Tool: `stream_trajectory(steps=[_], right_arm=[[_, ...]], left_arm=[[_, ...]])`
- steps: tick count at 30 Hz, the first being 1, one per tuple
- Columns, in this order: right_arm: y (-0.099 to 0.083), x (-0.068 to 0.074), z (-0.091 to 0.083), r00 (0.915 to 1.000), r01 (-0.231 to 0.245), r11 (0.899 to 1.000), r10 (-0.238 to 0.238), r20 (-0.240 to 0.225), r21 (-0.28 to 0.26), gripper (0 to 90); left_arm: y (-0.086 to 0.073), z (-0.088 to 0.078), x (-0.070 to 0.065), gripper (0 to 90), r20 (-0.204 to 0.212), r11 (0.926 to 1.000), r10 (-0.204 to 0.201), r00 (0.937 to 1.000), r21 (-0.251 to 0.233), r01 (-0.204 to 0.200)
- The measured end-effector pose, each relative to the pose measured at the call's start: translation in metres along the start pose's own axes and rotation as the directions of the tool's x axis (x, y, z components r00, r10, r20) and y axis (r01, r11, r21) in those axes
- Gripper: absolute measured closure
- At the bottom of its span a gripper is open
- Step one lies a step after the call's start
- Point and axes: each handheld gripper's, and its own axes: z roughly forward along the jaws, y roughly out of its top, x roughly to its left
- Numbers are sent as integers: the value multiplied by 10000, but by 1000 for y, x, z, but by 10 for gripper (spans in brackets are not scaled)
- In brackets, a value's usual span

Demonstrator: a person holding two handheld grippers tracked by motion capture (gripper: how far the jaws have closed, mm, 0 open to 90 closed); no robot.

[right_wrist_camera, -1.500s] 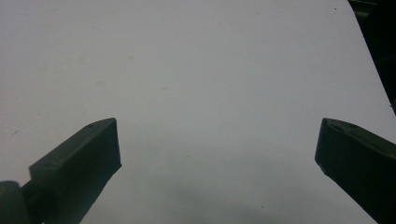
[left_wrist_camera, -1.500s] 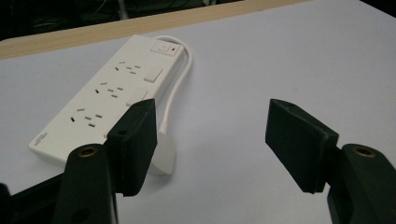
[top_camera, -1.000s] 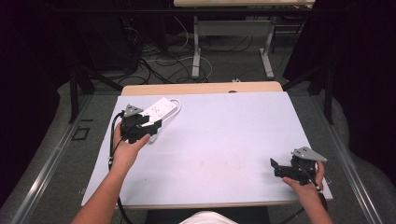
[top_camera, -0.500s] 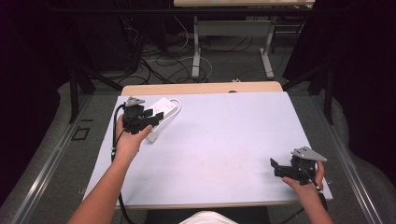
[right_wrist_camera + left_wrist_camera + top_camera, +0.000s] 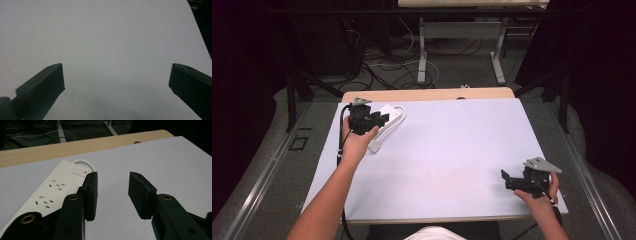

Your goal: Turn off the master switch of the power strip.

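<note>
A white power strip (image 5: 390, 113) lies at the back left of the white table (image 5: 452, 150). Its white cable (image 5: 402, 114) loops around to a plug (image 5: 374, 146) nearer the front. My left gripper (image 5: 383, 119) hovers over the strip's near end, open and empty. In the left gripper view the strip (image 5: 53, 192) with its switch (image 5: 80, 170) lies left of the left gripper (image 5: 112, 192), which frames bare table. My right gripper (image 5: 507, 179) sits near the front right corner. In the right gripper view the right gripper (image 5: 116, 80) is wide open over bare table.
A bare wooden strip (image 5: 427, 94) runs along the table's back edge. Behind it, loose cables (image 5: 377, 65) and the legs of another table (image 5: 422, 45) stand on the floor. The white surface stretches wide between the two grippers.
My left gripper has moved away from the person toward the table's back, up over the power strip. The right gripper has stayed in place.
</note>
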Motion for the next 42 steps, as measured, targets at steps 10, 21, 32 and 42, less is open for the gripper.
stream_trajectory(steps=[10, 21, 32, 42], right_arm=[[-1, 1, 2, 10000, -13, 9999, 14, 67, -155, 0], [-1, 1, 1, 10000, -4, 10000, 4, 45, 17, 0], [-1, 1, 1, 10000, -23, 9999, 22, 16, 148, 0], [-1, 2, 3, 10000, 82, 9999, -82, -37, 108, 0]], left_arm=[[15, 14, 3, 662, -246, 10000, -3, 9997, 17, 3], [23, 33, 6, 762, -280, 9999, 118, 9995, 120, -115], [37, 53, 5, 890, -384, 9995, 217, 9990, 225, -209], [43, 67, 2, 900, -631, 9988, 429, 9971, 273, -412]])
